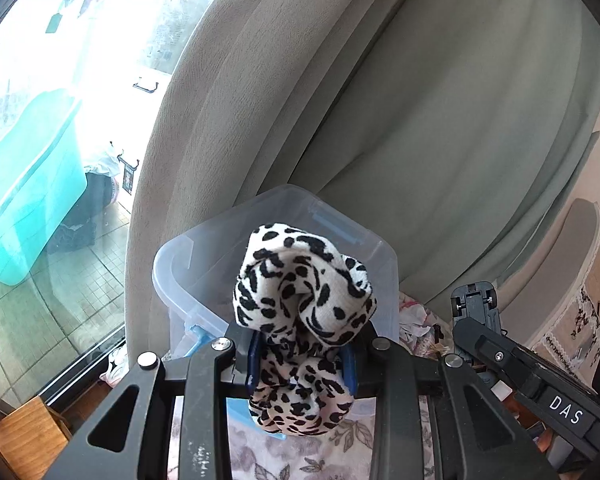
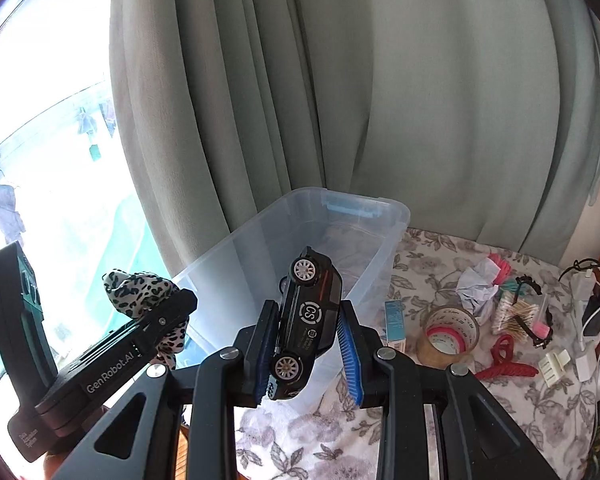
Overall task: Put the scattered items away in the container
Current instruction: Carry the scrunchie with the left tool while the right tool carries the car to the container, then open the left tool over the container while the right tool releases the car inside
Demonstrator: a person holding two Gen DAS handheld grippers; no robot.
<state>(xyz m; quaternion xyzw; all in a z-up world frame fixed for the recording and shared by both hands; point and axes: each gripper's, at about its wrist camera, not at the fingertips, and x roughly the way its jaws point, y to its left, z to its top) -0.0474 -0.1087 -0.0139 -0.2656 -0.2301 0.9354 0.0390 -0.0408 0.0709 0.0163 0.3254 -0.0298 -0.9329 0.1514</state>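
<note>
Grey-green curtains (image 2: 380, 100) hang behind the clear plastic bin (image 2: 392, 216) on my floral cloth (image 2: 440, 380); my left gripper (image 1: 300, 364) is clamped on a leopard-print scrunchie (image 1: 304, 280) and my right gripper (image 2: 310, 354) on a black toy car (image 2: 308, 316) marked "CS", both held at the bin's near rim. I judge both loads are mid-delivery: next comes carrying each over the opening and spreading the fingers. Tape roll (image 2: 448, 336) and red claw clip (image 2: 504, 364) lie right of the bin; I read "DAS" and "GenRobot.AI" on the grippers.

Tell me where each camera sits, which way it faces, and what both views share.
Left wrist: on the left gripper, facing the curtain; its jaws hold a leopard-print cloth.
Right wrist: on the right gripper, facing the same curtain; its jaws hold a black toy car.
Shared: the clear plastic bin, and each view shows the other gripper.
</note>
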